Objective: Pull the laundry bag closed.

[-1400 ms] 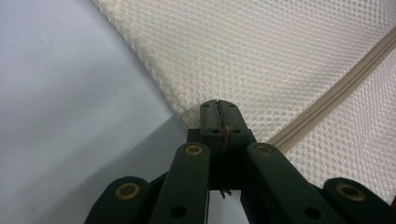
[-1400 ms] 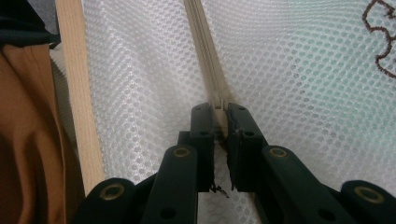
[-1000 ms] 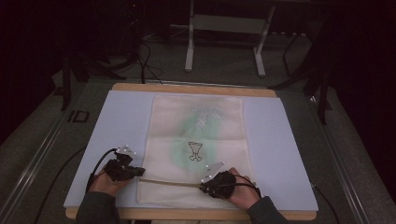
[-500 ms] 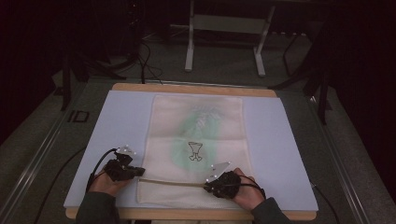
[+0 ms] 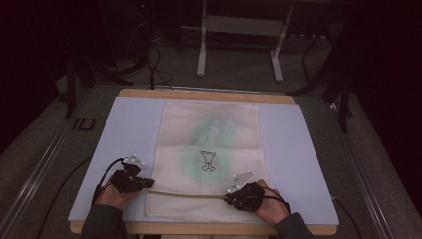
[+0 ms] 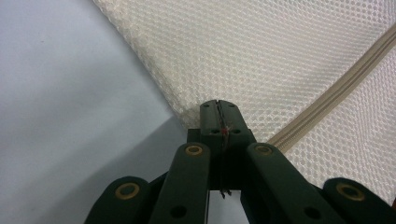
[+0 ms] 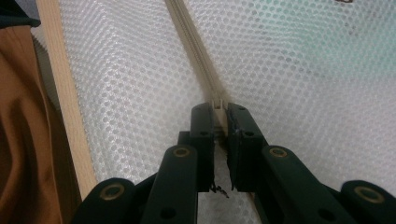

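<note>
A cream mesh bag [image 5: 209,144] lies flat on the pale mat [image 5: 308,149], with a green garment showing faintly through it. A beige zipper [image 5: 189,194] runs across its near end. My left gripper [image 5: 149,183] is shut on the bag's left edge where the zipper ends; up close its tips [image 6: 219,109] pinch the mesh [image 6: 280,56] beside the zipper tape [image 6: 336,79]. My right gripper [image 5: 228,198] sits on the zipper line farther right. Its jaws [image 7: 219,109] are shut on the small zipper pull [image 7: 218,103], with the zipper [image 7: 191,42] running on ahead of them.
The wooden table edge [image 7: 65,93] and a brown sleeve [image 7: 18,140] lie close beside the right gripper. Behind the table stand a metal frame [image 5: 239,45] and floor cables [image 5: 154,64]. Bare mat flanks the bag on both sides.
My right gripper has slid a little to the right along the zipper line. The left gripper has held its place on the bag's edge.
</note>
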Tool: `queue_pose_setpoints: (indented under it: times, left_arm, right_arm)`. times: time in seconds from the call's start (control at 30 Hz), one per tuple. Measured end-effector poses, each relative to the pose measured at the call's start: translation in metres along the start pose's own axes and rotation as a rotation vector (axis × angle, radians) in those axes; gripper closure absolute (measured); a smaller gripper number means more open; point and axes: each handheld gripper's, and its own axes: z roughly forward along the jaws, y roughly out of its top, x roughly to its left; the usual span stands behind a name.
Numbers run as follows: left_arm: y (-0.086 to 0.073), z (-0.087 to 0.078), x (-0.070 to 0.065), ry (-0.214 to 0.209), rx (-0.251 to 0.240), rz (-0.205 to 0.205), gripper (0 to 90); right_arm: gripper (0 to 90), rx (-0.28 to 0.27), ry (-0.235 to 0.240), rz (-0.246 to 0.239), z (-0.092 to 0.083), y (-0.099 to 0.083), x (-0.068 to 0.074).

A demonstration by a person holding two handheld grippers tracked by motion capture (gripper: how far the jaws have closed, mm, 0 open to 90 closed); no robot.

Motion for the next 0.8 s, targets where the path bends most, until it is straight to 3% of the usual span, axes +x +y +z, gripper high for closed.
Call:
queue_pose_setpoints:
  times: [0.8]
  left_arm:
    - [0.000,0.000,0.000,-0.002,-0.002,-0.002,89.9]
  right_arm:
    - [82.2,-0.001,-0.012,0.041,-0.010,-0.016,-0.008]
